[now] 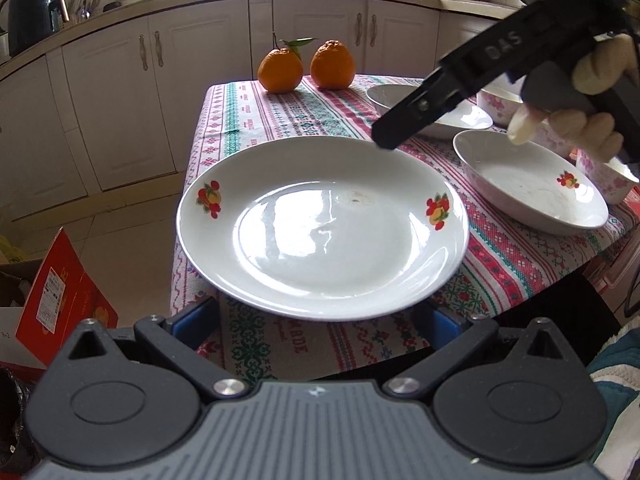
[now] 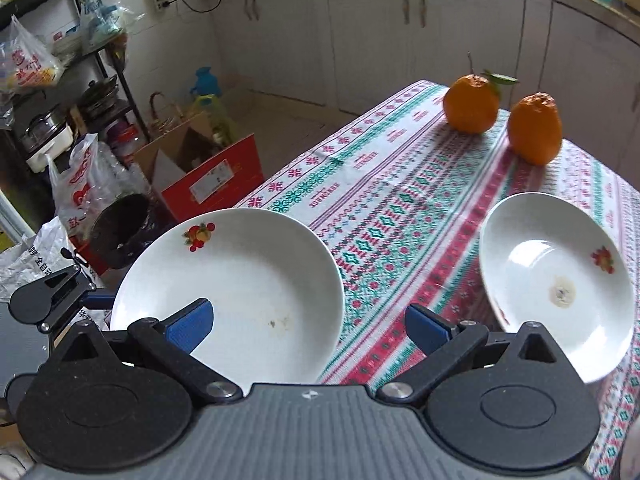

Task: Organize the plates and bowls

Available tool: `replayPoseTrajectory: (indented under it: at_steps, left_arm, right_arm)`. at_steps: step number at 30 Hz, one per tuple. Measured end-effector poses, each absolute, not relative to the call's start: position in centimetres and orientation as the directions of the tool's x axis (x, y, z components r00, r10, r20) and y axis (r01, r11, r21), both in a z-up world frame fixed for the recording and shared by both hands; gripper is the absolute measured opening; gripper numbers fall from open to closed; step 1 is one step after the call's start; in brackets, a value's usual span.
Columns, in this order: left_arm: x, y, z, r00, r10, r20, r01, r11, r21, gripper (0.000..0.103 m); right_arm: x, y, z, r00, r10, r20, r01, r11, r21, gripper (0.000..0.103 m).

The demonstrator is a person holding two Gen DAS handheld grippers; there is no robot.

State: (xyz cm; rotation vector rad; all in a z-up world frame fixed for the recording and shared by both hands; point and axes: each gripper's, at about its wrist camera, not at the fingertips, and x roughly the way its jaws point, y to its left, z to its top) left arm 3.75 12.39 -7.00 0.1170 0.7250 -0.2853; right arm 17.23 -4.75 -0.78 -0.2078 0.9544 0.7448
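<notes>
A large white plate point(image 1: 322, 228) with fruit decals is seen at the near left corner of the desk point(image 1: 320, 104), overhanging its edge. The left tool point(image 1: 320, 316) is spread wide beneath the plate's near rim, nothing being clenched. The right tool point(image 2: 308, 330) is likewise released, its left blue pad point(image 2: 190, 326) held over that plate. A second plate point(image 1: 532, 188) lies just beside it at the right edge, with further bowls point(image 1: 500, 102) behind. Two oranges point(image 1: 306, 66) are set at the far edge.
</notes>
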Motion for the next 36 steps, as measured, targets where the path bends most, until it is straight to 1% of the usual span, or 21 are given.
replayPoseTrajectory:
  at_steps: [12,14,20,22,25,28,36]
  left_arm:
    - [4.3,12.8,-6.7,0.699,-0.229,-0.677,0.313,0.950,0.001,0.102]
    - [4.2,12.8,-6.6,0.697,-0.237,-0.677,0.325,0.946,0.003,0.102]
    - [4.2,12.9,-6.3,0.687,-0.270,-0.675,0.366,0.930,0.000,0.102]
    - [4.2,13.0,-6.2,0.683,-0.276,-0.676,0.374,0.928,0.000,0.102]
    - [4.3,13.1,-6.1,0.676,-0.285,-0.679,0.383,0.924,-0.007,0.102]
    - [4.4,13.2,-6.0,0.671,-0.291,-0.682,0.391,0.920,-0.007,0.102]
    - [4.7,13.4,-6.0,0.664,-0.299,-0.685,0.415,0.910,0.005,0.101]
  right_arm:
    - [19.9,-2.1,-2.5,0.241,0.530,-0.813,-0.735,0.647,0.204,0.103]
    - [20.5,-1.8,-2.7,0.228,0.536,-0.813,-0.740,0.638,0.212,0.102]
    - [22.1,-1.2,-3.7,0.166,0.542,-0.824,-0.728,0.631,0.268,0.089]
    - [22.4,-1.1,-4.0,0.151,0.544,-0.826,-0.724,0.630,0.282,0.082]
    - [22.6,-1.1,-4.2,0.122,0.554,-0.824,-0.725,0.617,0.307,0.076]
    - [22.8,-1.2,-4.3,0.108,0.557,-0.823,-0.726,0.610,0.318,0.075]
    - [23.2,-1.7,-4.3,0.075,0.580,-0.811,-0.708,0.604,0.367,0.075]
